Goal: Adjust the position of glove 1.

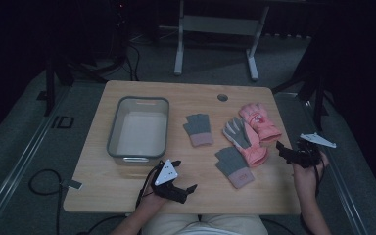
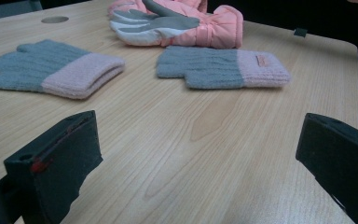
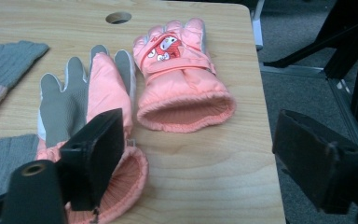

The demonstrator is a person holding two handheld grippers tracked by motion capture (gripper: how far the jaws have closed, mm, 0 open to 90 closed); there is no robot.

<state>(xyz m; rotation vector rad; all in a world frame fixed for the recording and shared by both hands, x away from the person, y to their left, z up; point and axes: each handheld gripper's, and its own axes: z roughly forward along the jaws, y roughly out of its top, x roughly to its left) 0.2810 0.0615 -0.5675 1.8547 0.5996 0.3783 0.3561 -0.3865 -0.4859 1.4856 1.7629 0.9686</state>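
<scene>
Two grey knit gloves with pink cuffs lie flat on the wooden table [image 1: 127, 188], one mid-table [image 1: 199, 129] and one nearer me [image 1: 233, 166]. To their right lie two pink ski gloves: one palm up, showing grey and white [image 1: 244, 139], and one with a cartoon print [image 1: 258, 121] behind it. My left gripper [image 1: 184, 175] rests open near the front edge, and the nearer knit glove [image 2: 219, 67] lies ahead of its jaws. My right gripper [image 1: 283, 152] is open at the table's right edge. Its left jaw stands over the cuff of the palm-up ski glove [image 3: 84, 102], and the printed glove [image 3: 179, 70] lies just beyond.
A grey plastic bin [image 1: 138, 128] stands on the left half of the table, with nothing inside that I can see. A round cable hole [image 1: 222, 97] sits near the far edge. Dark stands [image 1: 318, 83] and floor cables [image 1: 44, 183] surround the table.
</scene>
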